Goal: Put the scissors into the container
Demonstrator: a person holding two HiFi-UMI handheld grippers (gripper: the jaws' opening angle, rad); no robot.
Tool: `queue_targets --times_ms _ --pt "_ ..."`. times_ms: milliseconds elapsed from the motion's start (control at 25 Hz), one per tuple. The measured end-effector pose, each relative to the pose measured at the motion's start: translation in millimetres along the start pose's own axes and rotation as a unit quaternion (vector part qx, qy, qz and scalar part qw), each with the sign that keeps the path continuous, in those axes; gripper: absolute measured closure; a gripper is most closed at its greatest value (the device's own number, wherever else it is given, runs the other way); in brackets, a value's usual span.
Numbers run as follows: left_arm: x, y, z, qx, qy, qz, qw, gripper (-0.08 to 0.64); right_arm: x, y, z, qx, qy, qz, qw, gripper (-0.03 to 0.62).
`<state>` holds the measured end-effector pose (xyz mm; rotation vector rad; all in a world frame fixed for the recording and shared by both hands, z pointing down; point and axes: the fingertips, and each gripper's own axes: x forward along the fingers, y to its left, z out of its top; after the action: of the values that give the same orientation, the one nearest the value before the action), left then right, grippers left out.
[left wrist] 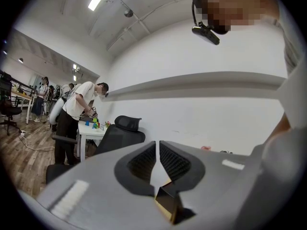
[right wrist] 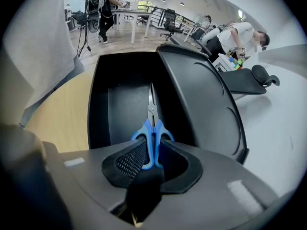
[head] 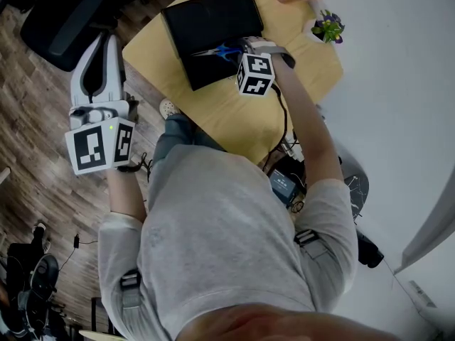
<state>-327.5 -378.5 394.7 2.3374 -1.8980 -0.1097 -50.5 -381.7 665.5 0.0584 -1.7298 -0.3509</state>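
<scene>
The scissors (right wrist: 154,133) were clamped by the handles in the right hand-held gripper (right wrist: 152,150), blades aimed into the container (right wrist: 100,104) for lowering; the left hand-held gripper (left wrist: 158,159) was held closed, empty.

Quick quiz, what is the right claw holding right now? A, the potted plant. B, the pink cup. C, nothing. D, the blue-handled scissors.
D: in the right gripper view, the right claw is closed on the blue handles of the scissors, whose blades point over the open black container.
</scene>
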Motion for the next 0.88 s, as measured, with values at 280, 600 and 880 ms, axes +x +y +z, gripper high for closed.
queue_targets --times_ms 280,600,880 --pt "-9 -13 7 0.012 -0.004 0.005 0.9999 0.479 -11 -4 -1 0.015 -0.012 -0.023 1.000 0.506" --pt "-25 -47 26 0.027 -0.022 -0.003 0.9994 0.479 -72 -15 16 0.181 -0.141 -0.062 0.971 0.591" --pt "-43 -80 42 0.037 -0.036 -0.012 0.9986 0.479 -145 -20 20 0.337 -0.268 -0.147 0.890 0.589"
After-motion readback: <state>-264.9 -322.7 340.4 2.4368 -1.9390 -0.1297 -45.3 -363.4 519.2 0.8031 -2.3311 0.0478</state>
